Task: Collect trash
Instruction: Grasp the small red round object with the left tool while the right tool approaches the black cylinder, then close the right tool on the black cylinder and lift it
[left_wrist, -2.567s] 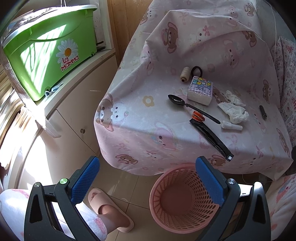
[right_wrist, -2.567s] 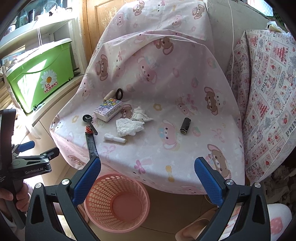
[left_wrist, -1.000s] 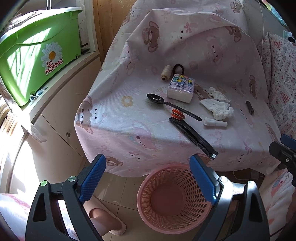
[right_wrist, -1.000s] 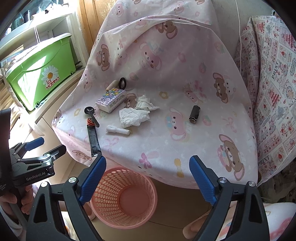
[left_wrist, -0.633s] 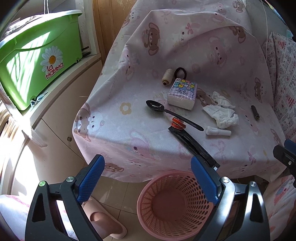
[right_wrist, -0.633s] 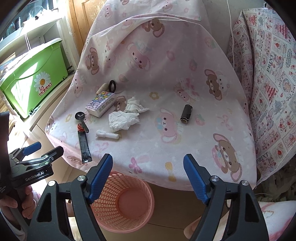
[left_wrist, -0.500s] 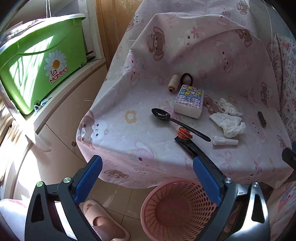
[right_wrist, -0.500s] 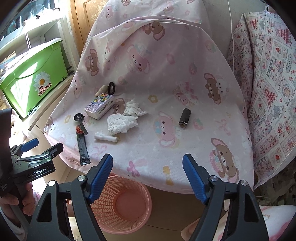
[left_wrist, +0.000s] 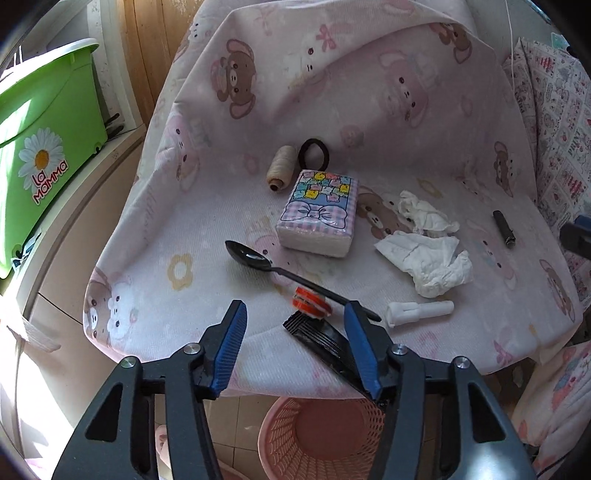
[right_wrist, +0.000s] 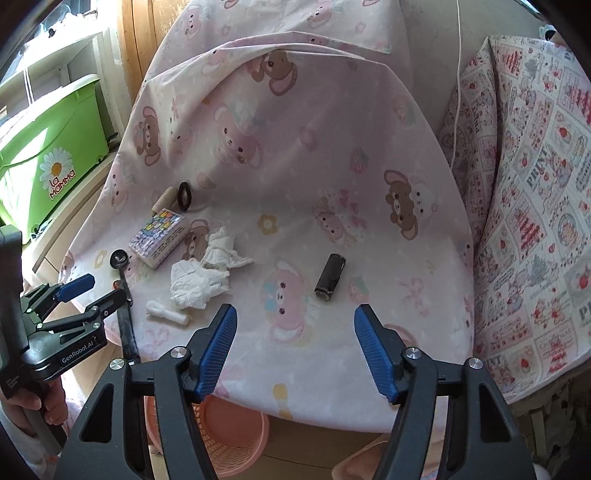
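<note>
Two crumpled white tissues (left_wrist: 432, 258) (right_wrist: 199, 284) lie on the pink bear-print tablecloth (left_wrist: 207, 221), with a small white tube (left_wrist: 419, 312) in front of them. A black strip (left_wrist: 317, 334) and a red-orange cap (left_wrist: 310, 301) lie at the table's near edge. My left gripper (left_wrist: 295, 343) hovers just over that edge. Its jaws are closing, and the strip's end shows between them untouched. My right gripper (right_wrist: 295, 350) hangs over the table's front right. Its jaws are closing on nothing. The pink basket (left_wrist: 321, 439) (right_wrist: 229, 435) stands on the floor below the edge.
A black spoon (left_wrist: 251, 256), a tissue pack (left_wrist: 319, 210), a thread spool (left_wrist: 280, 170), a hair tie (left_wrist: 314, 155) and a black cylinder (right_wrist: 330, 277) also lie on the cloth. A green box (left_wrist: 37, 110) sits on the left counter. Patterned fabric (right_wrist: 535, 184) hangs at the right.
Both grippers have moved in closer over the table. The left jaws have narrowed a lot, the right jaws a little. The basket has slid lower in both views.
</note>
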